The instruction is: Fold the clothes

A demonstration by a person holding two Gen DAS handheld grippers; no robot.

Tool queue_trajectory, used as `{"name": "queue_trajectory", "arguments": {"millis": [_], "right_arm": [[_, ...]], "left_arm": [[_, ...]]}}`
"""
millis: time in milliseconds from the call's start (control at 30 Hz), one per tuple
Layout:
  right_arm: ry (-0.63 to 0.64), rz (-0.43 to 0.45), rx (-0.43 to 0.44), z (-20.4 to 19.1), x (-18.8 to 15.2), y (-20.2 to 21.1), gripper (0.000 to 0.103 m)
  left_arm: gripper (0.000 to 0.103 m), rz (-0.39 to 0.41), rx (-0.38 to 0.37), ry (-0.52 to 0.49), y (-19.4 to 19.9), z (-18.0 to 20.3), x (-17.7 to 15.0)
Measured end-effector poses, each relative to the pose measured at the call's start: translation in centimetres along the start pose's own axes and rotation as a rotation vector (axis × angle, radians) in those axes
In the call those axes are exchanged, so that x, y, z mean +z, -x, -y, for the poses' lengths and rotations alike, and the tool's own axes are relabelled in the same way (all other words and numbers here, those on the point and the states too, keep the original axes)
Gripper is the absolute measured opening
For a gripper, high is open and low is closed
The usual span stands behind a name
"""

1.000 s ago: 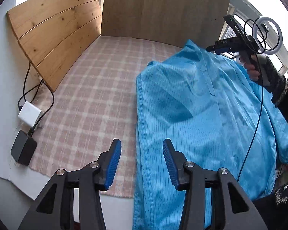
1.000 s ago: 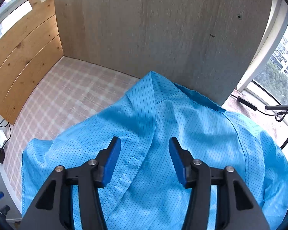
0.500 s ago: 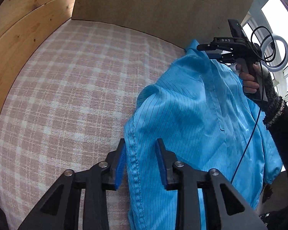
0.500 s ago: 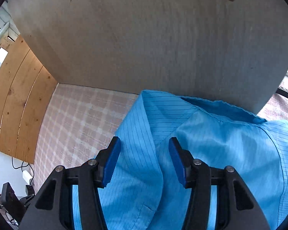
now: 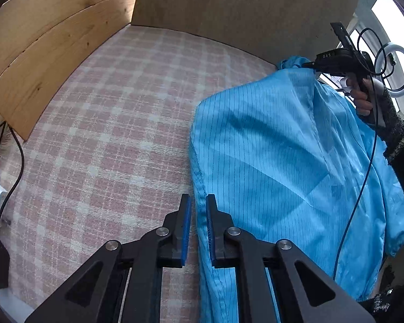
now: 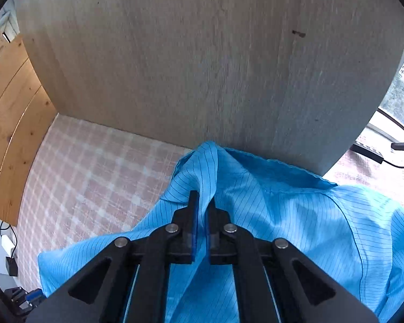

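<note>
Shirt [image 5: 269, 145] lies lengthwise, collar [image 6: 210, 156] far, pinched by both claws.

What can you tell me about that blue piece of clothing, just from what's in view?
The blue garment is a thin, slightly shiny cloth with fine dark pinstripes, a collar and stitched seams. It lies spread and rumpled on the pink checked cloth, against a wooden board. The left gripper pinches its side edge; the right gripper pinches it near the collar, lifting that part into a peak.
</note>
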State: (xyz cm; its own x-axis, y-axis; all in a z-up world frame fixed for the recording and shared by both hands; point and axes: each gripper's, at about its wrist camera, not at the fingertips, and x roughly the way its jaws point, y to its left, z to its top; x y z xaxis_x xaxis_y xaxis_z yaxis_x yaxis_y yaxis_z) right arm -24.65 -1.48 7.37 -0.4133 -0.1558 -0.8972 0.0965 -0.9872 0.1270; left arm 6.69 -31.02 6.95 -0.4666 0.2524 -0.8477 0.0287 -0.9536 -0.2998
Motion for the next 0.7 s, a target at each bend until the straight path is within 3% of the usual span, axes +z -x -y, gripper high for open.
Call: {"name": "queue_trajectory", "arguments": {"millis": [67, 133, 233, 300, 500, 567, 667, 700], "right_arm": [[0.005, 0.007, -0.002, -0.4, -0.3, 1.1, 0.019], [0.034, 0.033, -0.005, -1.2, -1.3, 3.2, 0.021], [0.096, 0.013, 0.093, -3.3, -4.8, 5.5, 0.023], [0.141, -0.026, 0.135, -4.8, -8.0, 5.6, 0.023], [0.277, -0.145, 0.261, -9.3, -17.8, 5.9, 0.023], [0.322, -0.184, 0.303, -10.8, -21.1, 6.0, 0.023], [0.390, -0.243, 0.363, -13.1, -25.9, 6.1, 0.023], [0.411, -0.254, 0.337, -13.7, -26.9, 5.4, 0.023]], "left_arm": [[0.013, 0.028, 0.004, 0.017, 2.6, -1.0, -1.3], [0.018, 0.045, 0.017, 0.015, 5.9, -1.5, -3.8], [0.023, 0.042, 0.009, 0.052, 9.4, -1.5, -8.1], [0.030, 0.023, -0.020, 0.097, 10.3, -1.1, -11.3], [0.030, -0.014, -0.061, 0.170, 9.5, 1.9, -18.5], [0.030, -0.016, -0.030, 0.153, 8.8, 2.8, -19.9], [0.030, -0.036, 0.095, 0.123, 7.5, 2.8, -21.7], [0.030, -0.043, 0.119, 0.128, 7.2, 2.5, -22.3]]}}
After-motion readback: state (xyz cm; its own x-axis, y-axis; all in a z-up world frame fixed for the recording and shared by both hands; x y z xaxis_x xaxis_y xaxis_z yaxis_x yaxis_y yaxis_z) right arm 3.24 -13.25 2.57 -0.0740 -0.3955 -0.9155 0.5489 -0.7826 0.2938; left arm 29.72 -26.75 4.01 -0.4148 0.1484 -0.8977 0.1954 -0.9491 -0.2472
